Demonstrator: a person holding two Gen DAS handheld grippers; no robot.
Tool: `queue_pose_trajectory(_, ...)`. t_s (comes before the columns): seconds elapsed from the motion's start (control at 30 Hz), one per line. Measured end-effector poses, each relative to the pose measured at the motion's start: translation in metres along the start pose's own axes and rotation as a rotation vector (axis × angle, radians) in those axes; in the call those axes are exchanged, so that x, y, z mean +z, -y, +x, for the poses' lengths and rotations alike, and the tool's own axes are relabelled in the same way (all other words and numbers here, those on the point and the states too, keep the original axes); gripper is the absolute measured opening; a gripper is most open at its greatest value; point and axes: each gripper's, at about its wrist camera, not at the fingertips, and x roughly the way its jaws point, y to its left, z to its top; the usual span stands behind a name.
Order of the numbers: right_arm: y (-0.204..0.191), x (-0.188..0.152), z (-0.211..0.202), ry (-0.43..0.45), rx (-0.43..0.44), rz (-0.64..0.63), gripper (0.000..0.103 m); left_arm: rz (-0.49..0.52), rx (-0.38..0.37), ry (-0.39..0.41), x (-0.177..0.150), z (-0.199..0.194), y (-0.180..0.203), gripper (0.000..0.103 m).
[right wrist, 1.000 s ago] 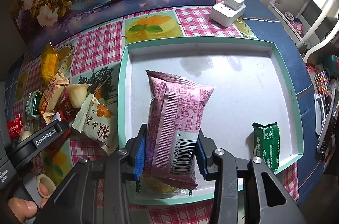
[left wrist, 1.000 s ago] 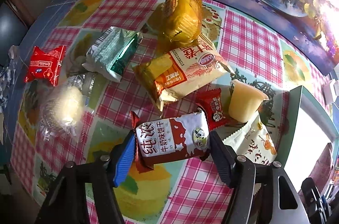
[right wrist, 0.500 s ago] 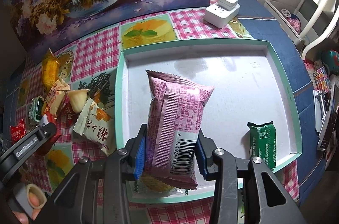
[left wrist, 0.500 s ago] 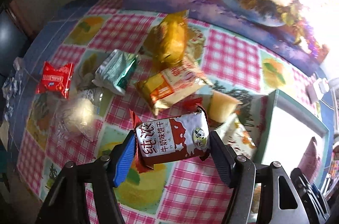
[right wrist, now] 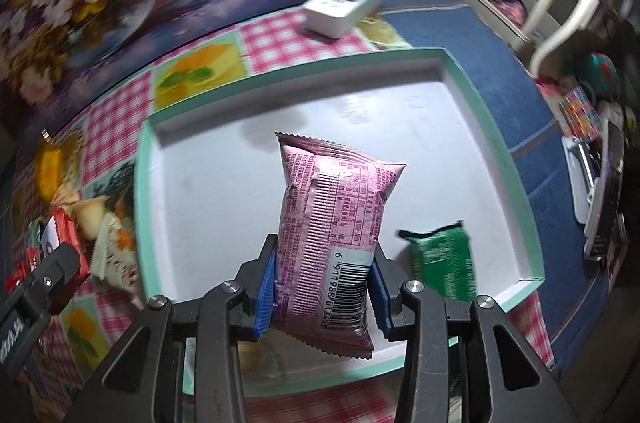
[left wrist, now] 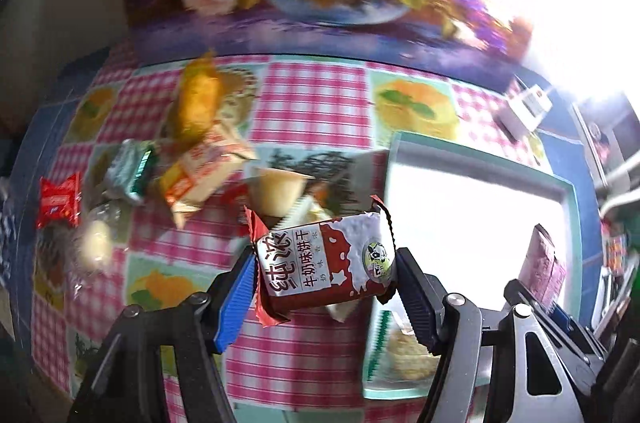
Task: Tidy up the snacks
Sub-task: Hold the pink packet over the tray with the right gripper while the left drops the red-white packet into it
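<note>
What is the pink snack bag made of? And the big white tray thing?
The pink snack bag looks like thin glossy plastic film: it shines, wrinkles, and has a zigzag crimped top edge. The tray looks stiff and matte, white inside with a mint-green rim; probably cardboard or plastic, hard to tell which.

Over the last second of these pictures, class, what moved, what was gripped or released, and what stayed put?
The left gripper, holding the red-and-white biscuit pack, lifted it off the snack pile and swung toward the tray. The right gripper carried the pink packet a little over the tray toward the green packet. Nothing was gripped or released. The loose snacks and green packet stayed put.
</note>
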Motion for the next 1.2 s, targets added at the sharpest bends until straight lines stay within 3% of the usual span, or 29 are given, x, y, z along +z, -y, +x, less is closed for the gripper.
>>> queue_pose_trajectory(0.23,0.025,0.003,0.005,-0.007,-0.025,0.068,0.042,0.072,-0.065,-0.015,-0.004,0.005,0.032,0.070)
queue_pose_trajectory(0.5,0.039,0.003,0.007,-0.010,-0.049,0.114,0.042,0.116,-0.088,-0.048,-0.008,0.020,0.051,0.070)
queue_pose_trajectory(1.03,0.036,0.005,0.008,-0.021,-0.048,0.117,0.042,0.136,-0.101,-0.072,-0.010,0.027,0.059,0.073)
queue_pose_trajectory(1.2,0.036,0.007,0.011,-0.028,-0.039,0.103,0.043,0.134,-0.087,-0.065,-0.009,0.023,0.055,0.078)
